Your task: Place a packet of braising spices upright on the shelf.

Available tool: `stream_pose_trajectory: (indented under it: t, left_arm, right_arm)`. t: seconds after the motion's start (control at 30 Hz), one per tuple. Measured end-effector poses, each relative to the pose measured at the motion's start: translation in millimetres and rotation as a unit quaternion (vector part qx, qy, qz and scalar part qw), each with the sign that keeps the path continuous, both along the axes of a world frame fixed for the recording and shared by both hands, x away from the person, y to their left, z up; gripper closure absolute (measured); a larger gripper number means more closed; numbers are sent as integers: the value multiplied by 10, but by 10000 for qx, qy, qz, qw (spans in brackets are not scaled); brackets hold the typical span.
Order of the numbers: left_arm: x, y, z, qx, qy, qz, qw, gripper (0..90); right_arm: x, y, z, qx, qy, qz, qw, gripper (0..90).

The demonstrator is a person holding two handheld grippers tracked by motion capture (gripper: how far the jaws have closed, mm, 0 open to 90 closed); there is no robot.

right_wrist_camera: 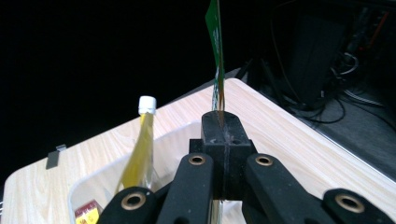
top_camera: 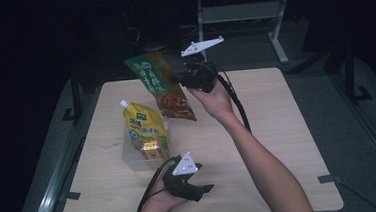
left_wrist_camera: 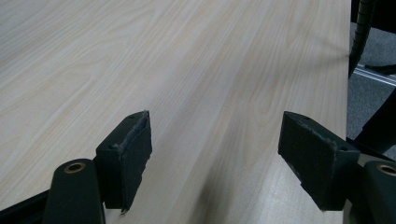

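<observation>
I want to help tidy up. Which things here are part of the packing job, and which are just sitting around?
In the job:
- flat green food pouch, pinched in the right gripper
- clear plastic bin
- yellow spouted pouch, standing in that bin

Sitting around:
- left gripper, open over the bare wooden table
- white metal frame behind

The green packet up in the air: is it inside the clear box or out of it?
Out. The right gripper holds the green packet above the clear box.
</observation>
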State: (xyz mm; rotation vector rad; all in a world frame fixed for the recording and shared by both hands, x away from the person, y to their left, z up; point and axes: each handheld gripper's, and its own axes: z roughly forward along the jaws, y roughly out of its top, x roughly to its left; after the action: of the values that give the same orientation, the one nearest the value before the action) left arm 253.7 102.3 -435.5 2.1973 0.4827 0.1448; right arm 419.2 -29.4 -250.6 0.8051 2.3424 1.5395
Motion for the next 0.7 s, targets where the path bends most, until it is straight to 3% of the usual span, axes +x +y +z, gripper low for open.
stream_pose_trajectory:
  t: [0.37, 0.7]
  left_arm:
    - [-42, 14, 7, 9, -43, -1, 10000, 253]
    - [-34, 17, 23, 76, -107, -4, 9999, 253]
  right_arm:
    - [181, 435, -241, -10, 230, 135, 9996, 900]
    - [314, 591, -545, 15, 483, -13, 9988, 900]
